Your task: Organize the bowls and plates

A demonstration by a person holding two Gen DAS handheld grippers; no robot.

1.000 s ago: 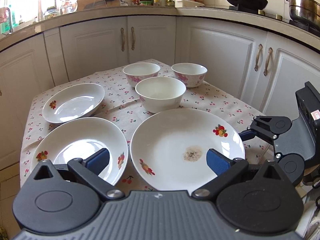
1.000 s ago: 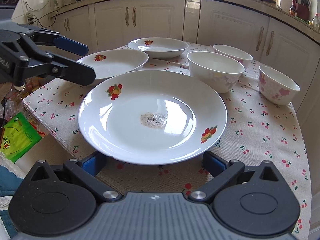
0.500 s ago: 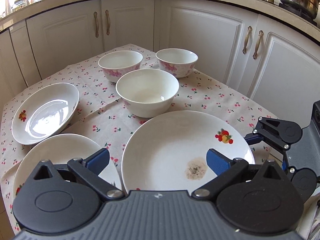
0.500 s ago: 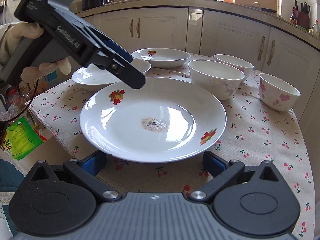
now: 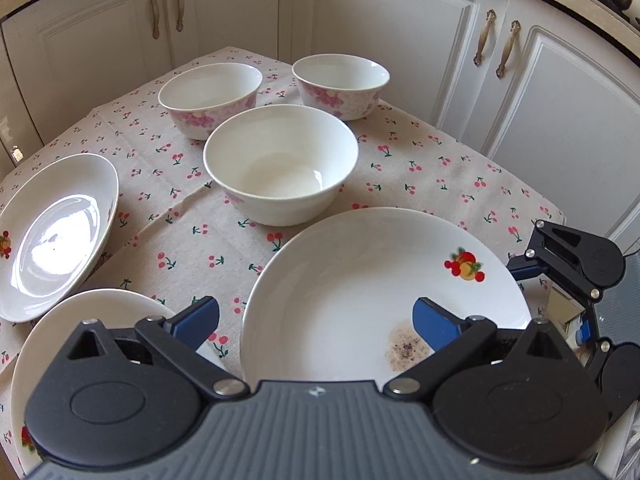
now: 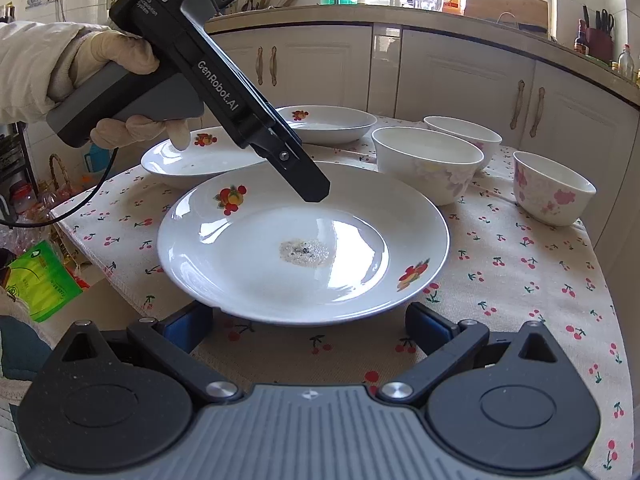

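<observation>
A large white plate (image 5: 360,288) with fruit prints and a dirty spot lies on the near side of the table; it also shows in the right wrist view (image 6: 280,248). My left gripper (image 5: 316,320) is open and hovers above its near rim. My right gripper (image 6: 308,328) is open at the plate's edge, with a finger on each side, below rim level. Two smaller plates (image 5: 52,232) (image 5: 104,312) lie to the left. A plain white bowl (image 5: 280,164) and two pink-flowered bowls (image 5: 208,98) (image 5: 340,84) stand behind.
The table (image 5: 440,168) has a cherry-print cloth and stands close to white kitchen cabinets (image 5: 400,40). A green bag (image 6: 40,280) lies on the floor beside the table. The left gripper's body (image 6: 224,88) hangs over the large plate in the right wrist view.
My left gripper has moved forward and to the right, over the large plate, and tilted down. My right gripper has crept slightly closer to the plate's edge.
</observation>
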